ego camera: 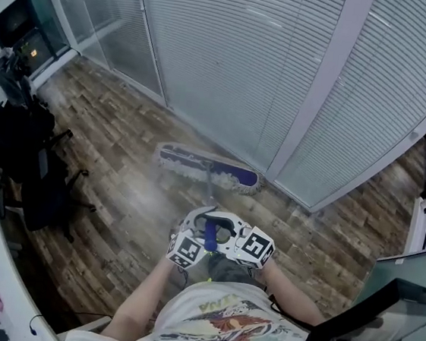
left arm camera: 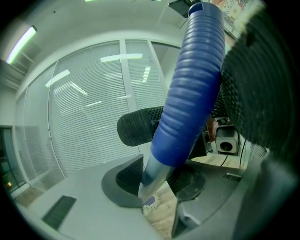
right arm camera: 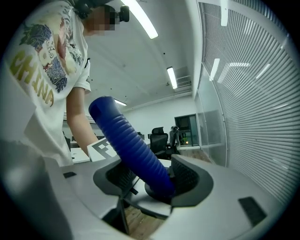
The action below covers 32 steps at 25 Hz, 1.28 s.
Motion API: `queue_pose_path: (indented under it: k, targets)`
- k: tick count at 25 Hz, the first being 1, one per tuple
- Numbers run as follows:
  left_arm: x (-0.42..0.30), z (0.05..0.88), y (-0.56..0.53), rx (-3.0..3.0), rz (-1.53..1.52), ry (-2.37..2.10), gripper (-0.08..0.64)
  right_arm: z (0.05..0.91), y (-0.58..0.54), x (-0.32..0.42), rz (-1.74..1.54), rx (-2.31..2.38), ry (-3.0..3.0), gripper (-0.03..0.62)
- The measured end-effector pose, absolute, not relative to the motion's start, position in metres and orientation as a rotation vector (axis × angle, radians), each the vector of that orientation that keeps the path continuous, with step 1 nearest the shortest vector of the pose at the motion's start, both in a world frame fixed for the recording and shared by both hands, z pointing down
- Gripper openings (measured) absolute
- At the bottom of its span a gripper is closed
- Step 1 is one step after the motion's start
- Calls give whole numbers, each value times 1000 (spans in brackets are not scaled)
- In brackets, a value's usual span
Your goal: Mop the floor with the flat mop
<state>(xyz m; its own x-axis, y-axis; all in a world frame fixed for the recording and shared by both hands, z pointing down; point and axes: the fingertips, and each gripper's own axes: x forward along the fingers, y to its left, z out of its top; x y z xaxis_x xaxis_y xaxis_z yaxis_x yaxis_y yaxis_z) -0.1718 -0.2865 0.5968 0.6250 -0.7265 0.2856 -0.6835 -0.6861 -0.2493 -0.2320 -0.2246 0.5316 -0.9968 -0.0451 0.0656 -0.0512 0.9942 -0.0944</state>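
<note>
From the head view, the flat mop (ego camera: 209,169) lies on the wooden floor (ego camera: 124,148), its head close to the wall of blinds (ego camera: 233,61). It sits at 12 o'clock from the two grippers. The left gripper (ego camera: 193,240) and the right gripper (ego camera: 242,240) are side by side in front of the person's white shirt (ego camera: 211,322), both on the top of the blue handle (ego camera: 210,238). A black chair (ego camera: 40,177) stands at 9 o'clock.

In the left gripper view, the blue handle (left arm camera: 192,93) goes up to 1 o'clock. The left gripper (left arm camera: 157,180) squeezes the grey pole (left arm camera: 152,176) just under the blue part, with a pad on each side. A tiny bit of the mop head (left arm camera: 149,202) shows at 6 o'clock, down on the floor.

In the right gripper view, the right gripper (right arm camera: 157,180) is closed tight on the blue handle (right arm camera: 131,145), which leans up to 11 o'clock. The person's shirt (right arm camera: 42,79) fills 10 o'clock, the blinds (right arm camera: 253,93) are at 3 o'clock, and office chairs (right arm camera: 159,140) stand far off
</note>
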Motion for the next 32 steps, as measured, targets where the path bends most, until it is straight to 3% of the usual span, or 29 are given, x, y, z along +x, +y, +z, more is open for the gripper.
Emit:
queue_pose_path:
  k: [6,12,32]
  targets:
    - [-188,589,-356,-2736,-591,1158,115,522,-296,-248,179,96,-3088,242]
    - [-178,589,-359,-2736,-614,1167,115,521,-300,-239,229,63,-3076,244]
    - [-104,590,-148,-2694,-592,1381,116,524,-82,-156,239,-119,-3046,244]
